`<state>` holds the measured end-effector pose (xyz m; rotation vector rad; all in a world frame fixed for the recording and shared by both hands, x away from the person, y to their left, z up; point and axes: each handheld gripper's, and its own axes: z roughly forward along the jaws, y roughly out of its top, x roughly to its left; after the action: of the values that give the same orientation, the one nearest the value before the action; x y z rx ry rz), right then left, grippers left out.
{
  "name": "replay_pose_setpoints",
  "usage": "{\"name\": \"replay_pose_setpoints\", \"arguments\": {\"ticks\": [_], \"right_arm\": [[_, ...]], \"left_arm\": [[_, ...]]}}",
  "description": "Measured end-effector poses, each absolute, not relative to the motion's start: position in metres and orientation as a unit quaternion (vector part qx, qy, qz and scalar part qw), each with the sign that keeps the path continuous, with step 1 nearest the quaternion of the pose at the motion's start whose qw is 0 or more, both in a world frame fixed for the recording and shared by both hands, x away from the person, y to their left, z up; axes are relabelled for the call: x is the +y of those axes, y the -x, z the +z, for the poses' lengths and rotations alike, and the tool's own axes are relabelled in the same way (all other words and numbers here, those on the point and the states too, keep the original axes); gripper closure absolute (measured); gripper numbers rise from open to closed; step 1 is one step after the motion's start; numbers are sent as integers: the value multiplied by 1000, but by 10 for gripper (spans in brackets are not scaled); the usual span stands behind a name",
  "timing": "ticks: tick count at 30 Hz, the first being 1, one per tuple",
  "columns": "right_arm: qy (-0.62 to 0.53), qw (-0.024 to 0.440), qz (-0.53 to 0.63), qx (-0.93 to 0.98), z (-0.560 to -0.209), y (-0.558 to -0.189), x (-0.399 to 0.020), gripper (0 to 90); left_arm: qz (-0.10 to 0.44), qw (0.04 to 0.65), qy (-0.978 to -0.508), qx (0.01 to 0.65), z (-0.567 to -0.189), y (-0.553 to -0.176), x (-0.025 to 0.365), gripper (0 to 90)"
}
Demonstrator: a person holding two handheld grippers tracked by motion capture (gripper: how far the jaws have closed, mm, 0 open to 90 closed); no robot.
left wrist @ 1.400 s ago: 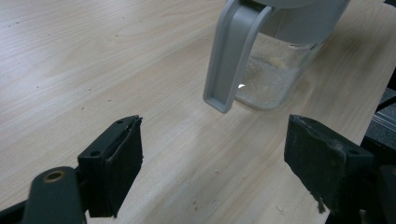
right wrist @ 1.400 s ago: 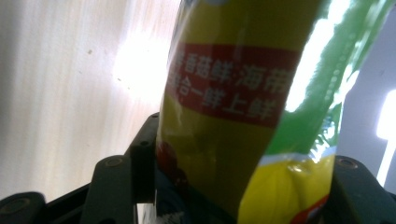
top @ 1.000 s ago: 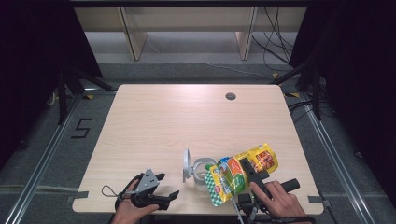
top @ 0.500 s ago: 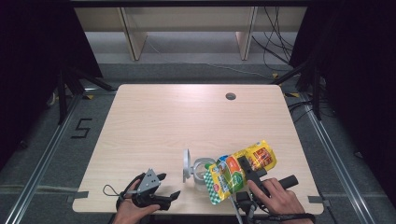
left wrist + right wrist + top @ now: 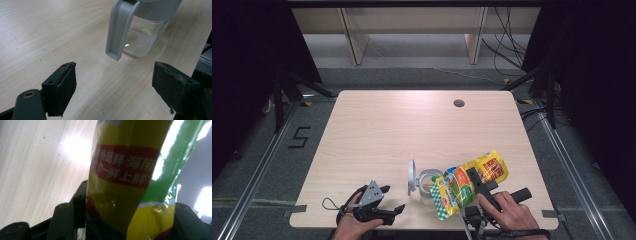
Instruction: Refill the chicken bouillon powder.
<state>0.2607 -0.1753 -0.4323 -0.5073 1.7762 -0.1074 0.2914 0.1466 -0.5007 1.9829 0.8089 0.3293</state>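
Pale bench [image 5: 377, 135]: right claw [image 5: 473, 181] pinches a soft, light, crinkly seasoning pouch [image 5: 467, 185] mid-body, tilted over the open jar [image 5: 428, 184] beside it; grip near the fold. Left claw [image 5: 387, 200] spread, empty.

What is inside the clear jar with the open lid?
Whitish grains lie along the bottom of the jar. From above, the bag in the right gripper overlaps its mouth, hiding part of the inside.
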Motion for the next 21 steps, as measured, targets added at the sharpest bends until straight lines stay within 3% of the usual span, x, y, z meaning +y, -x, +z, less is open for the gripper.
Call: {"name": "replay_pose_setpoints", "arguments": {"ticks": [21], "right_arm": [[229,599,-52,765,-433,-258,-174,478]], "left_arm": [[134,461,-814,328,-501,-292,148,186]]}}
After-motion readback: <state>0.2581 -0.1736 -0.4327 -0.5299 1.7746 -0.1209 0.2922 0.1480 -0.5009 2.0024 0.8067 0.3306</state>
